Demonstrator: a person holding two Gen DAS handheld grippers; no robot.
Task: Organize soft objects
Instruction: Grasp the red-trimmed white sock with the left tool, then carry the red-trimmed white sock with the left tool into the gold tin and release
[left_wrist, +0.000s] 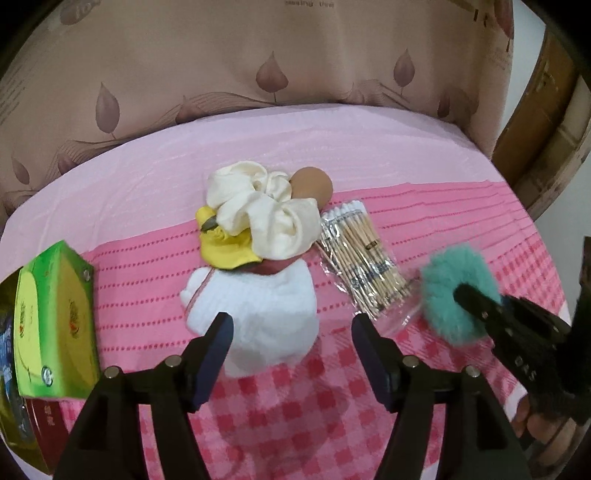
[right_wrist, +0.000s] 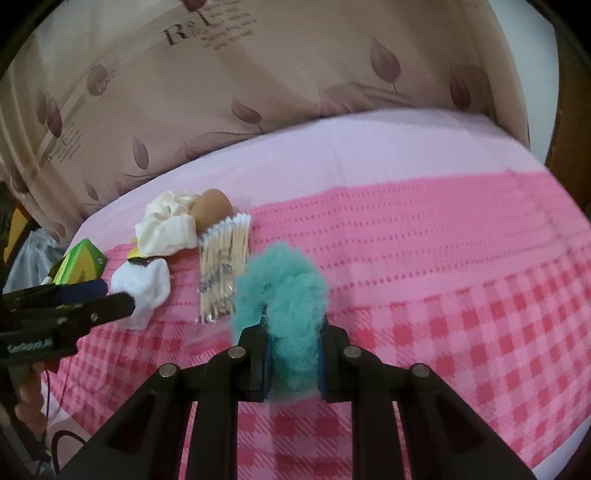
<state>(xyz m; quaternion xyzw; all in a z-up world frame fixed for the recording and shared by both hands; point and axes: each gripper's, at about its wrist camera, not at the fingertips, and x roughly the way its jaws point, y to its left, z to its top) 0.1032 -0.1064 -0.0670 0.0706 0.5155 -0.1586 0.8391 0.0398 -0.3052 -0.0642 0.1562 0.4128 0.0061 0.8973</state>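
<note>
My right gripper (right_wrist: 293, 350) is shut on a fluffy teal scrunchie (right_wrist: 284, 295), held just above the pink checked cloth; it also shows in the left wrist view (left_wrist: 448, 291) with the right gripper (left_wrist: 476, 299) on it. My left gripper (left_wrist: 291, 332) is open and empty, its fingers either side of a white sock (left_wrist: 266, 310). Beyond the sock lie a yellow soft item (left_wrist: 225, 247), a cream scrunchie (left_wrist: 258, 214) and a brown egg-shaped sponge (left_wrist: 312, 184). The pile also shows at the left of the right wrist view (right_wrist: 166, 229).
A clear bag of cotton swabs (left_wrist: 362, 258) lies between the sock and the teal scrunchie. A green tissue box (left_wrist: 55, 321) stands at the left. A beige leaf-print curtain (left_wrist: 258, 55) hangs behind the pink table (right_wrist: 443, 221). A wooden frame (left_wrist: 546, 129) is at the right.
</note>
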